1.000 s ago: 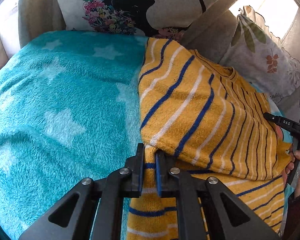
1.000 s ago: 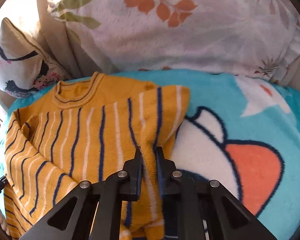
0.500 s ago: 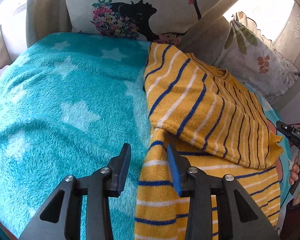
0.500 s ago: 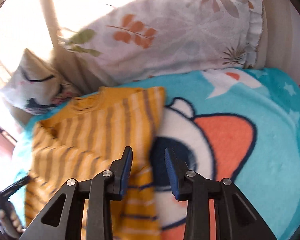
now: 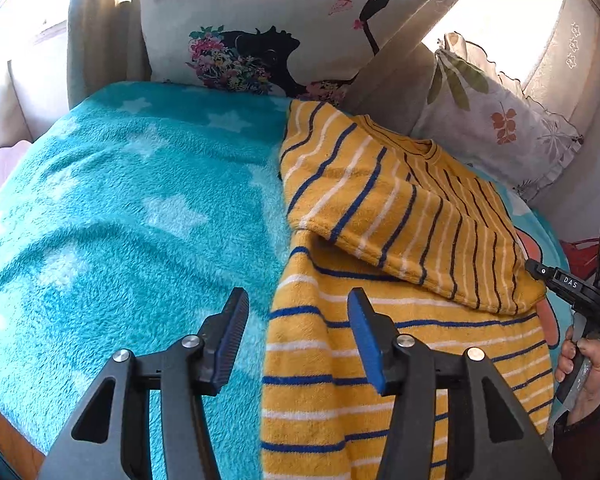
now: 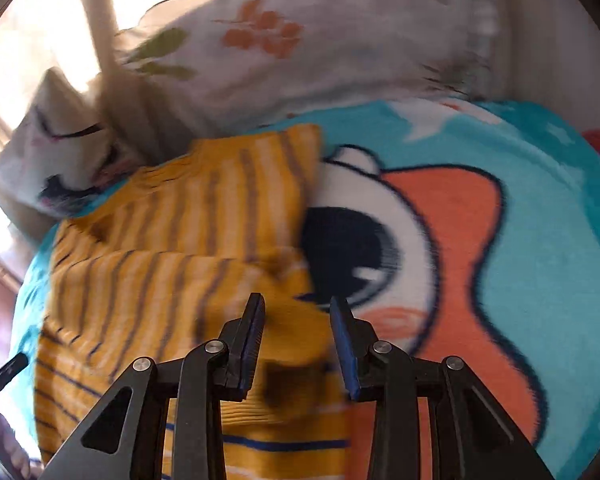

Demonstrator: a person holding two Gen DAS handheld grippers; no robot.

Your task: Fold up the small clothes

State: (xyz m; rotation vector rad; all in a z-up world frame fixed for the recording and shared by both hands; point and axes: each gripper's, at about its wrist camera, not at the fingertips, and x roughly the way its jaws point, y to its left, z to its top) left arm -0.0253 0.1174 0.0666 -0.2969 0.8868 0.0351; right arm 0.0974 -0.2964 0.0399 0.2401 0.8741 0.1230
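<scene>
Fingers [image 5: 236, 332] of both grippers spread wide above sweater [image 5: 380, 220], empty.

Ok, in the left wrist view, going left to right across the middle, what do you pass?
Turquoise star blanket → yellow striped sweater → other hand-held gripper, held in the person's hand at the right edge.
</scene>
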